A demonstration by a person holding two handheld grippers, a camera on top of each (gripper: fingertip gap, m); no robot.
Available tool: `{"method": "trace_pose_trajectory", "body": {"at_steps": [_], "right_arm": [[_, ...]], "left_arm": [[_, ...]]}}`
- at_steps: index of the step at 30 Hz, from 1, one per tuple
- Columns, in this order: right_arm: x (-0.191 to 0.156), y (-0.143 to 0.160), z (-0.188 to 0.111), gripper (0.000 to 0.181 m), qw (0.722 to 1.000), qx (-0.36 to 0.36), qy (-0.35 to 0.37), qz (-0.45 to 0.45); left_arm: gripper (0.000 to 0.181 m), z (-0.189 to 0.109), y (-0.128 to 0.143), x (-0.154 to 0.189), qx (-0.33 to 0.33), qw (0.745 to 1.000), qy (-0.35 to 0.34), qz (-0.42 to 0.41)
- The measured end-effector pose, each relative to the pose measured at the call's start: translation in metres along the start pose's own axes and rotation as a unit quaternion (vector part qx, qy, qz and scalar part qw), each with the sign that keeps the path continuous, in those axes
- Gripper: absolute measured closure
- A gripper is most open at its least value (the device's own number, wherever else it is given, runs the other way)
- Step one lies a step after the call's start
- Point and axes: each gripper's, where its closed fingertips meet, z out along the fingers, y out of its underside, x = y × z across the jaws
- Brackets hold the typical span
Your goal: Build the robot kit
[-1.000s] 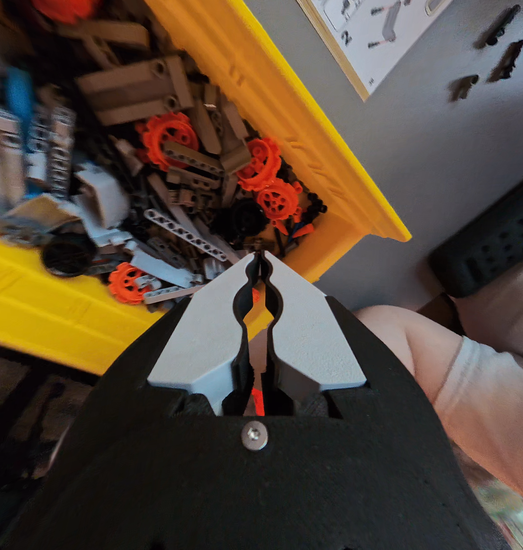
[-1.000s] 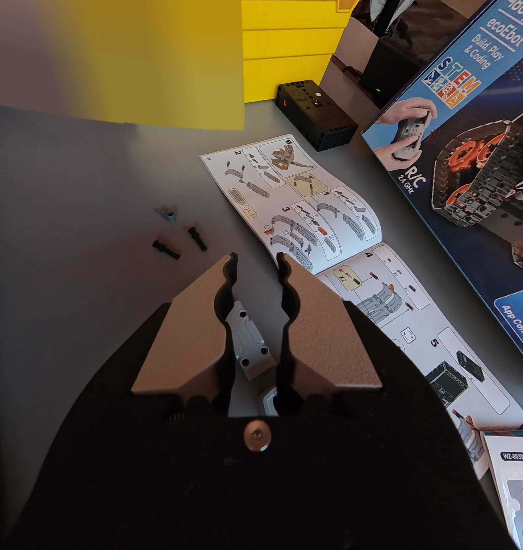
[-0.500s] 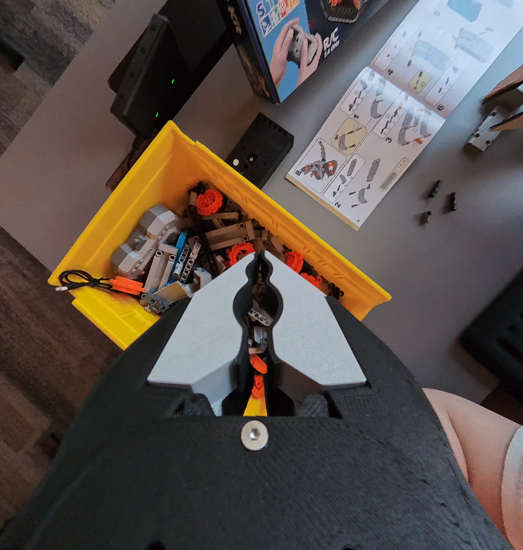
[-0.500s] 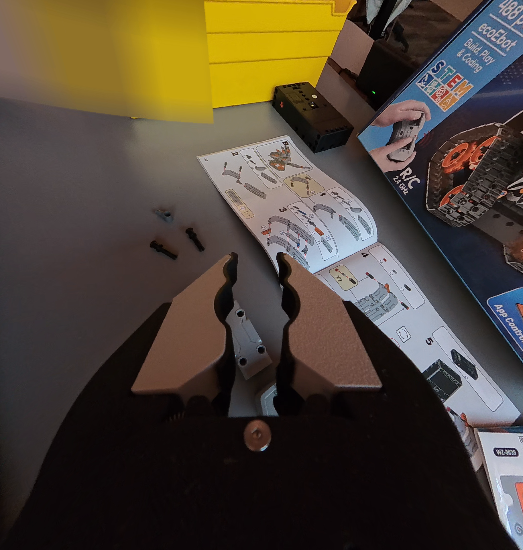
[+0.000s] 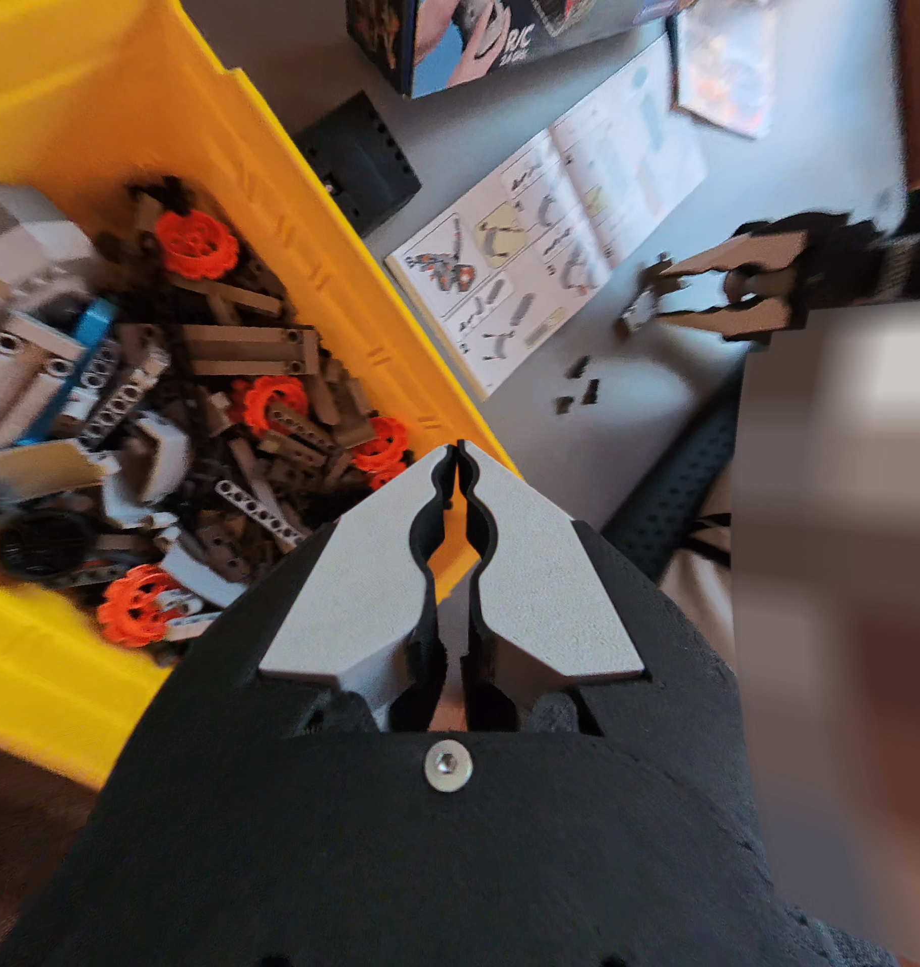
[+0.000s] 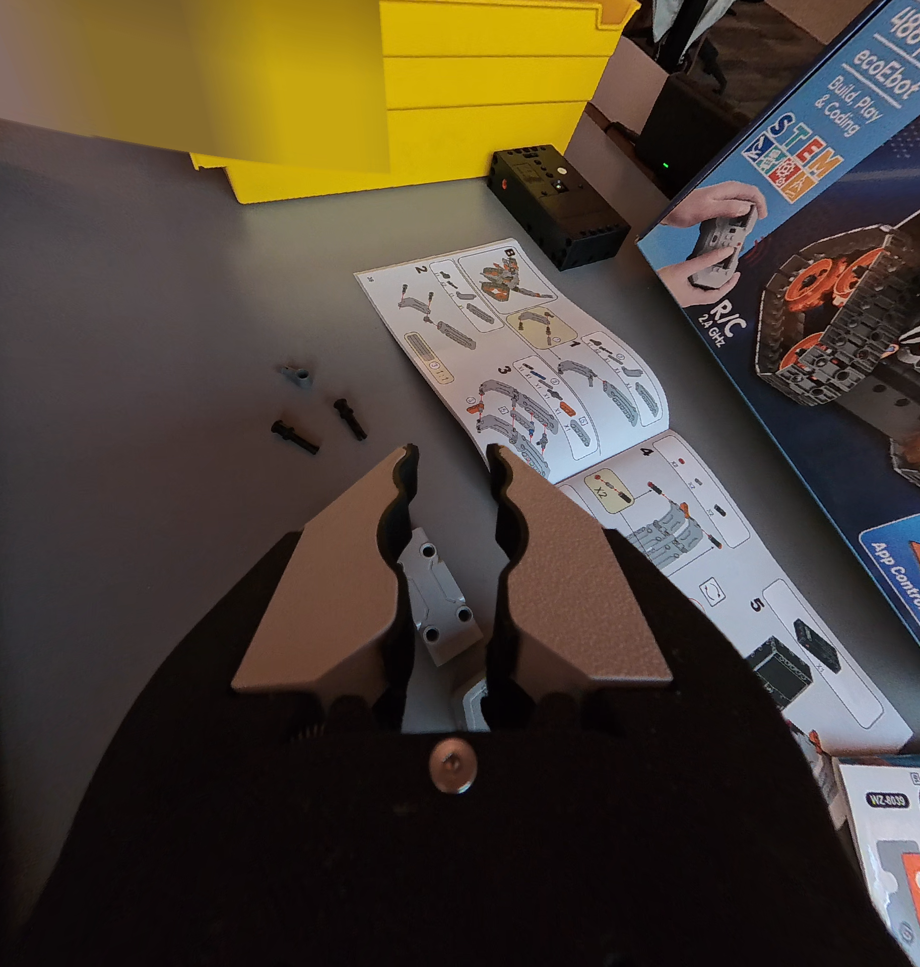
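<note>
My left claw (image 5: 457,450) hung with its tips pinched together and nothing between them, over the near corner of the yellow bin (image 5: 290,220). Just past the tips, inside the bin, lay a heap of grey beams (image 5: 248,348), orange wheels (image 5: 196,251) and black bits, blurred in that view. My right claw (image 6: 450,455) stood with a clear gap between its fingers, low over the grey table (image 6: 133,314); a grey block (image 6: 437,596) sat in that gap, close against the inner face of the left finger (image 6: 343,570), though I could not tell whether it was touching. Just beyond the tips lay two black pins (image 6: 295,437), side by side but apart, with a small grey connector (image 6: 296,375) a little farther on. To their right an open booklet (image 6: 526,377) lay flat. Beyond it a black box (image 6: 557,204) sat beside the bin's wall, and a blue carton (image 6: 814,314) stood along the right edge. A second small carton (image 6: 897,847) showed at the lower right corner.
</note>
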Motion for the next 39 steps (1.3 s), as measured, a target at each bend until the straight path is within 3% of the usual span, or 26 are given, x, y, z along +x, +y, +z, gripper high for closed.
{"method": "trace_pose_trajectory", "body": {"at_steps": [5,9,13,19,22,25,30,33,36,39], "right_arm": [[-0.001,0.002,0.001,0.155,1.0,-0.004,-0.001,-0.001],[0.0,0.003,0.002,0.155,1.0,-0.005,-0.002,0.002],[0.0,0.005,0.004,0.155,1.0,-0.009,-0.003,0.002],[0.0,0.004,0.003,0.155,1.0,-0.007,-0.002,0.001],[0.0,0.003,0.002,0.155,1.0,-0.006,-0.001,-0.001],[0.0,0.002,0.001,0.155,1.0,-0.007,0.002,-0.006],[-0.001,0.001,0.0,0.155,1.0,-0.008,0.005,-0.015],[-0.001,0.0,0.0,0.155,1.0,-0.007,0.006,-0.016],[-0.001,0.001,0.0,0.155,1.0,-0.008,0.006,-0.016],[-0.001,0.001,0.0,0.155,1.0,-0.008,0.006,-0.017]], "left_arm": [[0.181,0.005,-0.002,-0.003,-0.002,0.998,0.035,-0.048],[0.169,0.006,0.0,-0.005,-0.006,0.998,0.035,-0.06],[0.127,0.008,0.005,-0.008,-0.019,0.996,0.03,-0.076],[0.109,0.001,-0.002,-0.007,0.003,0.997,0.026,-0.075],[0.106,-0.018,-0.025,0.012,0.072,0.996,0.038,-0.026],[0.109,-0.049,-0.053,0.033,0.169,0.984,0.01,0.054],[0.115,-0.1,-0.077,0.055,0.323,0.932,-0.065,0.15],[0.105,-0.121,-0.081,0.066,0.382,0.904,-0.069,0.178],[0.112,-0.14,-0.085,0.068,0.431,0.881,-0.079,0.178],[0.113,-0.163,-0.084,0.084,0.498,0.84,-0.064,0.208]]}}
